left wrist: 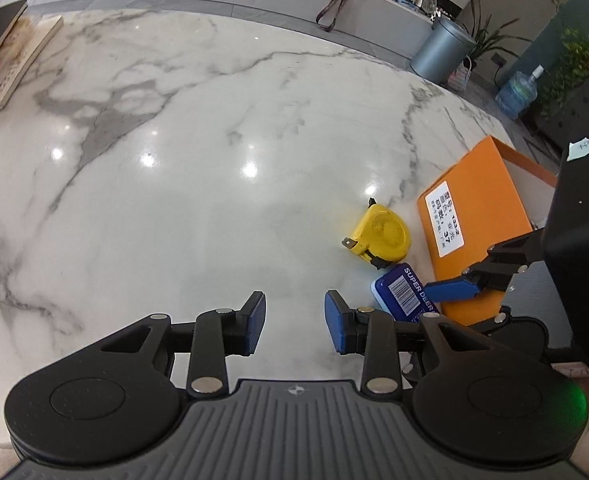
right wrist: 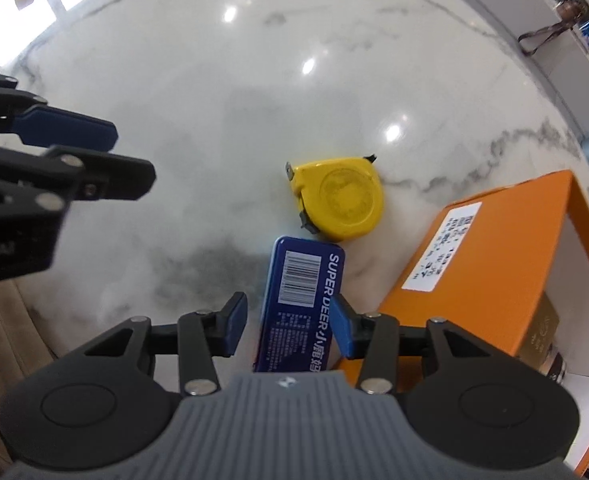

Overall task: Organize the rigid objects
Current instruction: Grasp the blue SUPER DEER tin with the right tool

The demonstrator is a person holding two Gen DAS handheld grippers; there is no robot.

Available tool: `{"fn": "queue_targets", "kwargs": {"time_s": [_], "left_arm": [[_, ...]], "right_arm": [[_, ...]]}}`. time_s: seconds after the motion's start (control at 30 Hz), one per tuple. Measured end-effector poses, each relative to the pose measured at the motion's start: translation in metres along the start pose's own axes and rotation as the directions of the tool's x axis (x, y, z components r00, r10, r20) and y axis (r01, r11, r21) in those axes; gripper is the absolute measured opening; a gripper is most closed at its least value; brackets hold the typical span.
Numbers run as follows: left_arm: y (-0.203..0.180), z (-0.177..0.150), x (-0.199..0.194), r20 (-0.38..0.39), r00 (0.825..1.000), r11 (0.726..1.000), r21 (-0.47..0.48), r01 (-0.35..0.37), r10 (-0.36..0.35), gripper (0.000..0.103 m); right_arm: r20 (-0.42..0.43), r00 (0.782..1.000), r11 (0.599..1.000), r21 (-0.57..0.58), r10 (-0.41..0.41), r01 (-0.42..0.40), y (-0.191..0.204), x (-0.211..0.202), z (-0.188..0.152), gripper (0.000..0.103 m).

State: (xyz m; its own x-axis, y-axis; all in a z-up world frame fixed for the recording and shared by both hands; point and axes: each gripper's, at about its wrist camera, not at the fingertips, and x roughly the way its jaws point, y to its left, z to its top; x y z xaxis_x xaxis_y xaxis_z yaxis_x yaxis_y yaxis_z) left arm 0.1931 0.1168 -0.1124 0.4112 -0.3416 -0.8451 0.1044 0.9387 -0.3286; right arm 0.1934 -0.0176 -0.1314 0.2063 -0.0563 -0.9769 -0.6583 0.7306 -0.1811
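Marble table: white, grey-veined, glossy with lamp glare spots. In the left wrist view its curved far edge runs from 10 to 2 o'clock, with a grey band and a raised ledge behind it. Wide bare stretch from centre out to 9 o'clock; all clutter sits at 3 to 4 o'clock.

Left gripper: black linkage arms, blue ribbed pads, jaws spread with only bare marble between them, nothing pinched. Books are stacked at 10 o'clock, well apart.

Right gripper: pointed steeply down over the blue tin, a flat rounded rectangle, glossy, with a white barcode and "SUPER DEER" print. The tin lies between the jaws; the right pad looks to be at the tin's long edge, the left pad stands off with marble showing in the gap. Not pinching, jaws parted.

Yellow tape measure: hard plastic, rounded D-shape, round disc on its face, metal tab at its upper left, black lock at the lower left. It lies flat at 12 o'clock from the tin, just beside it, almost touching its top corner.

Orange box: matte cardboard, rectangular, white printed label on its side, open face to the right with a white inside. It sits at 3 o'clock from the tin, near it, close to the table's right edge. Little room on that side; open marble toward 9 to 11 o'clock, where the left gripper's fingers show in the right wrist view.
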Motion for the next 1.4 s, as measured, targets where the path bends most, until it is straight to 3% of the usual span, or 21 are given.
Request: {"fn": "queue_targets", "kwargs": {"time_s": [0.33,0.6,0.73,0.9,0.97,1.03,1.23,1.4], "left_arm": [[0.013,0.0,0.003,-0.005,0.999,0.997,-0.071,0.039,-0.04,0.04],[0.032,-0.001,-0.002,0.019,1.0,0.98,-0.195,0.029,-0.025,0.04],[0.041,0.0,-0.003,0.022,1.0,0.966,-0.258,0.021,-0.015,0.04],[0.042,0.0,0.001,-0.012,1.0,0.956,-0.292,0.023,-0.028,0.04],[0.04,0.001,0.005,-0.031,0.998,0.948,-0.317,0.034,-0.046,0.047],[0.035,0.0,0.009,-0.043,0.998,0.946,-0.324,0.036,-0.053,0.052],[0.006,-0.001,0.028,-0.119,0.993,0.954,-0.294,-0.061,0.027,0.061],[-0.015,0.001,0.039,-0.133,0.986,0.963,-0.235,-0.134,0.105,0.064]], "right_arm": [[-0.011,1.0,0.999,0.035,-0.008,0.008,-0.007,0.005,0.005,0.043],[0.084,0.99,0.991,0.062,0.117,-0.122,0.016,-0.003,0.014,0.041],[0.162,0.966,0.968,0.119,0.203,-0.223,0.02,-0.004,0.021,0.041],[0.193,0.965,0.975,0.095,0.179,-0.2,0.021,-0.018,0.016,0.041],[0.185,0.969,0.98,0.085,0.161,-0.179,0.021,-0.028,0.008,0.04],[0.174,0.978,0.989,0.066,0.116,-0.129,0.007,-0.036,0.001,0.032],[0.15,0.989,0.998,0.057,0.008,-0.016,-0.025,-0.026,0.0,0.028],[0.203,0.979,1.0,0.003,-0.005,0.005,-0.034,-0.038,-0.005,0.028]]}}
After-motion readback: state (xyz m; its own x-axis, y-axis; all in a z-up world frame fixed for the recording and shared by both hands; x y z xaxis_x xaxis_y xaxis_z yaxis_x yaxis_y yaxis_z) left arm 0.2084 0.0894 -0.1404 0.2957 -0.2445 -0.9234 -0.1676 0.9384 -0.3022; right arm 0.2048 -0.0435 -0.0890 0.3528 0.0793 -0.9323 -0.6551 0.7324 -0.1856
